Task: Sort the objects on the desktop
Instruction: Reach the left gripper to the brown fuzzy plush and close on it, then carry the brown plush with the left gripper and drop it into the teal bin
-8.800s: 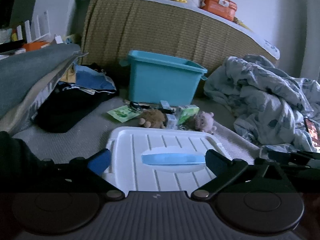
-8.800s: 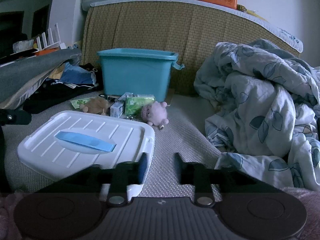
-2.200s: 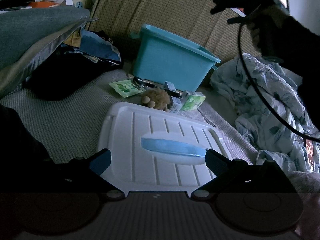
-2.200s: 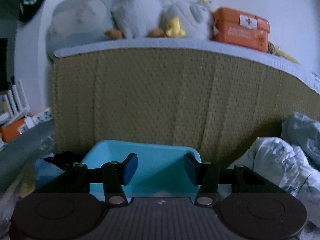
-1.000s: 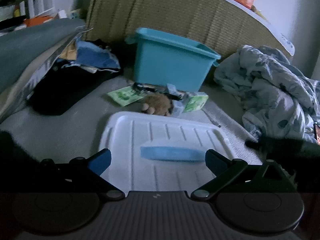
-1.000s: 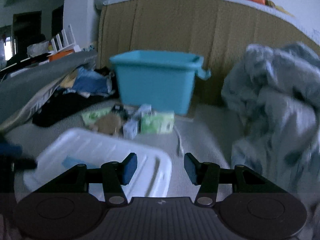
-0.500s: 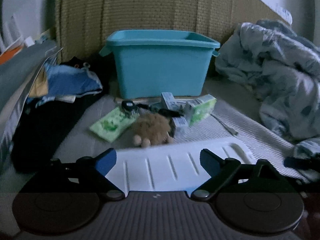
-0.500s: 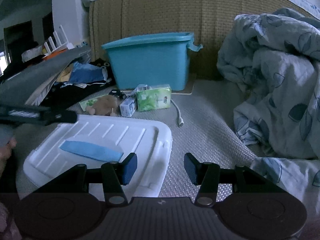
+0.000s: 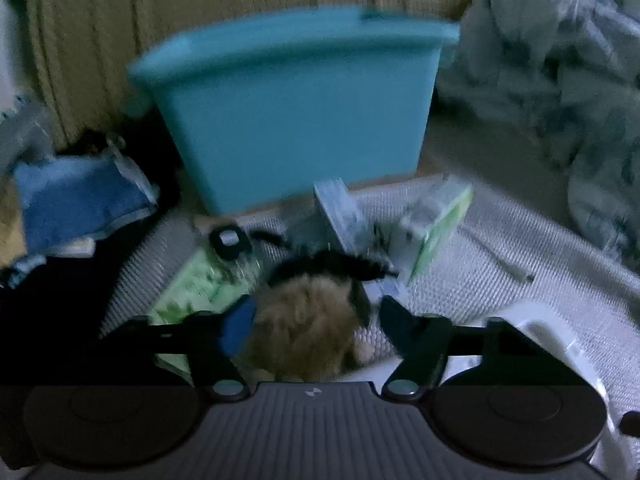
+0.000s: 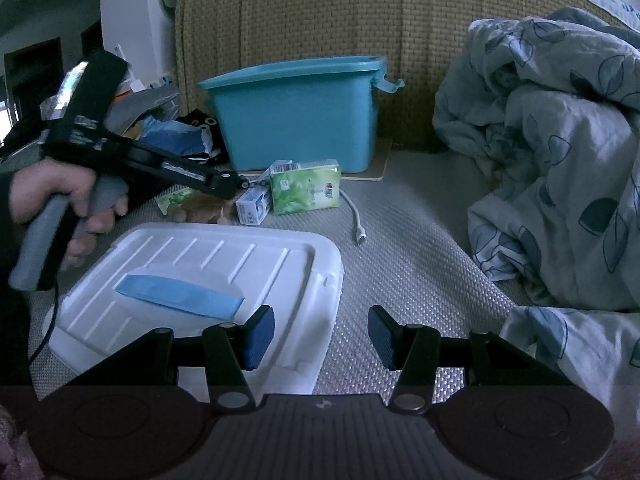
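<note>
Reaching down over the grey woven mat, the left gripper (image 9: 312, 322) has its jaws astride the brown fluffy plush toy (image 9: 306, 330), which lies directly between them and a little below, bulging toward the camera; the jaws have just been closing on it, the blue-padded finger touching its fur on one side, the other finger apart from it, so it is not yet clamped; the picture is blurred, so I judge rather than swear. Just behind the toy stands the teal plastic storage bin (image 9: 296, 112), the likely destination. The right gripper (image 10: 321, 336) hangs well apart, jaws half-spread and empty over the edge of the white ribbed plastic lid (image 10: 200, 268); the left hand is plainly nearer.
</note>
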Tool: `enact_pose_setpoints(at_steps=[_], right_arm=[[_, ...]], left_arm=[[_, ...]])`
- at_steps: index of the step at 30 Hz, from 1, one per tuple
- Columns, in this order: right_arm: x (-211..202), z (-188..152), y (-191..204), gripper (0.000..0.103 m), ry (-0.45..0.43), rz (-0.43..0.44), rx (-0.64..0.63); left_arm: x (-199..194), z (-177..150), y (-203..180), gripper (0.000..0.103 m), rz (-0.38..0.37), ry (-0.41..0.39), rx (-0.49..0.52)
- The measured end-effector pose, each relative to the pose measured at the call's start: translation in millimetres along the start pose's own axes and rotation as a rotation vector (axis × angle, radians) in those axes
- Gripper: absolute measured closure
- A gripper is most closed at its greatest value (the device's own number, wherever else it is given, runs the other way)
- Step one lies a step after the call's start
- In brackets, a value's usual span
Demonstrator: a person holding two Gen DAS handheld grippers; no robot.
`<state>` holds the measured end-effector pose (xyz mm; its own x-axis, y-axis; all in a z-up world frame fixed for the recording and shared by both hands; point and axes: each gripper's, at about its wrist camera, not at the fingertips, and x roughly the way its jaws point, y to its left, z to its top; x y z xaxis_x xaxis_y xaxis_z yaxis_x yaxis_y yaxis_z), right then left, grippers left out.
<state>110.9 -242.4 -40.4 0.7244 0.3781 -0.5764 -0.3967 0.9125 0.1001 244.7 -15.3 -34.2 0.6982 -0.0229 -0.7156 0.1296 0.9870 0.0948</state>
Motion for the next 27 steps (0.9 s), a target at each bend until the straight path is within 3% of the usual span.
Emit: enact_pose_setpoints(at_steps=[1, 5, 17, 27], right_arm=[[0, 0, 0, 0.047, 0.001, -0.001, 0.000], [1, 0, 1, 0.047, 0.005, -0.003, 0.000], [1, -1, 1, 0.047, 0.007, -0.003, -0.003], [2, 0, 2, 0.047, 0.009, -0.005, -0.004]], left_arm=[[6, -2, 1, 0.056, 0.009, 0.027, -0.011], [8, -4, 10, 0.062, 0.004, 0.036, -0.108], [-50, 1, 28, 0.063, -0.023, -0.095, -0.178], [-85, 34, 50, 0.063, -0.025, -0.229, -0.203]])
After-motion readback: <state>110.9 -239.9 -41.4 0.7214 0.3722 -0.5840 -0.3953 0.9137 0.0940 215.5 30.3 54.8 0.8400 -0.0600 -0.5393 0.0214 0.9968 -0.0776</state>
